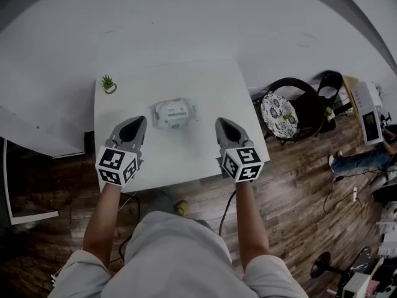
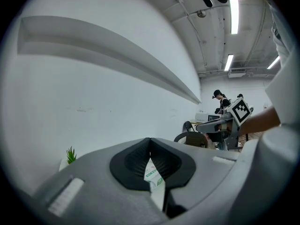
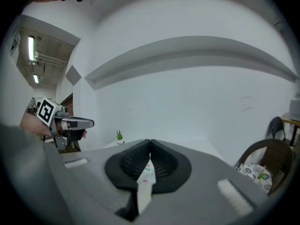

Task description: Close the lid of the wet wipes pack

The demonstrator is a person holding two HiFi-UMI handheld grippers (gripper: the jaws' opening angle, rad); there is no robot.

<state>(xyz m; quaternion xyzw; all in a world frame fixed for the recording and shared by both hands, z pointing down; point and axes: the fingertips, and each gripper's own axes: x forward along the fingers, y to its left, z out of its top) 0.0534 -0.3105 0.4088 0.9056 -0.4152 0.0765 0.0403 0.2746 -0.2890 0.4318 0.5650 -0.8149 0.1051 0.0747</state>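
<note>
1. The wet wipes pack (image 1: pixel 175 113) lies near the middle of the white table (image 1: pixel 205 160), a little toward the wall side. Nothing touches it.
2. From the head view its lid seems to lie flat on the top of the pack, but it is too small to be sure.
3. The left gripper (image 1: pixel 139 121) hangs above the table, just beside the pack on its left side and nearer to the person. In the left gripper view its two jaws meet at the tips and hold nothing; only a piece of the pack (image 2: pixel 154 179) shows through the gap behind the tips.
4. The right gripper (image 1: pixel 221 121) hangs on the other side of the pack, apart from it. Its jaws are also pressed together and they are empty; the pack (image 3: pixel 146 171) shows through the gap beyond them.
5. A small green plant (image 1: pixel 108 84) in a pot stands at the far left corner of the table.
6. To the right of the table stands a dark chair (image 1: pixel 301 104) with a patterned cushion (image 1: pixel 278 112).
</note>
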